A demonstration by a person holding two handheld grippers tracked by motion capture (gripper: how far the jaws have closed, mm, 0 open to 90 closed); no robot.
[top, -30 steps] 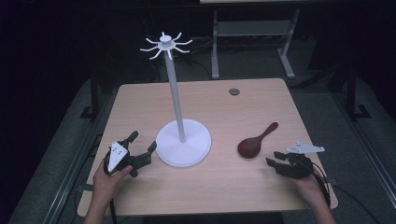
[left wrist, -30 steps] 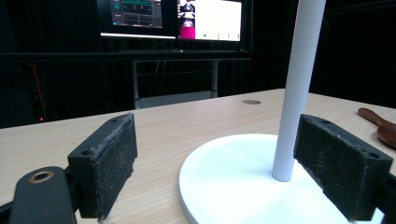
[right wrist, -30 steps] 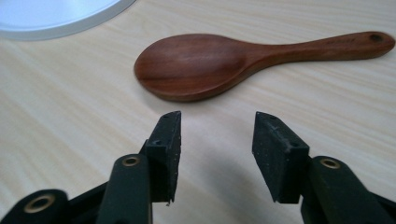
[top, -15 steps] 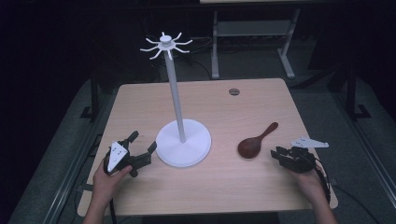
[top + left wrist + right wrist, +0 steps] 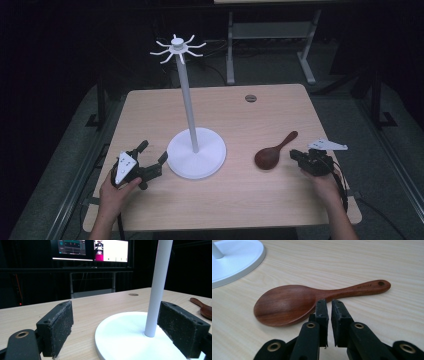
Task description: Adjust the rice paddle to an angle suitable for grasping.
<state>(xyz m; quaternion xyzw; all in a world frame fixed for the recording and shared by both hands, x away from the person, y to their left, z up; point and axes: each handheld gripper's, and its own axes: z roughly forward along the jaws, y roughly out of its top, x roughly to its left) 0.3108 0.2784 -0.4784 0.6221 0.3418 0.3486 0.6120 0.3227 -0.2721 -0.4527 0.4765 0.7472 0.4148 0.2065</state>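
A dark wooden spoon (image 5: 272,152) (image 5: 294,302) lies flat on the table, bowl toward the stand and handle with a hole pointing away to the right. My right gripper (image 5: 296,155) (image 5: 329,305) sits just right of the bowl, jaws nearly together with nothing between them. A white stand (image 5: 196,152) (image 5: 130,335) with a tall pole (image 5: 187,105) (image 5: 158,287) and a hook crown (image 5: 176,48) rises mid-table. My left gripper (image 5: 152,154) (image 5: 122,332) rests on the table left of the round base, jaws wide apart, pointing at the pole.
The wooden table (image 5: 240,200) has a small round grommet (image 5: 250,98) at its far edge. A grey metal frame (image 5: 270,35) stands on the dark floor behind the table. Lit monitors (image 5: 92,250) glow in the background.
My right gripper has slid left toward the spoon's bowl. The left gripper and the stand have stayed where they were.
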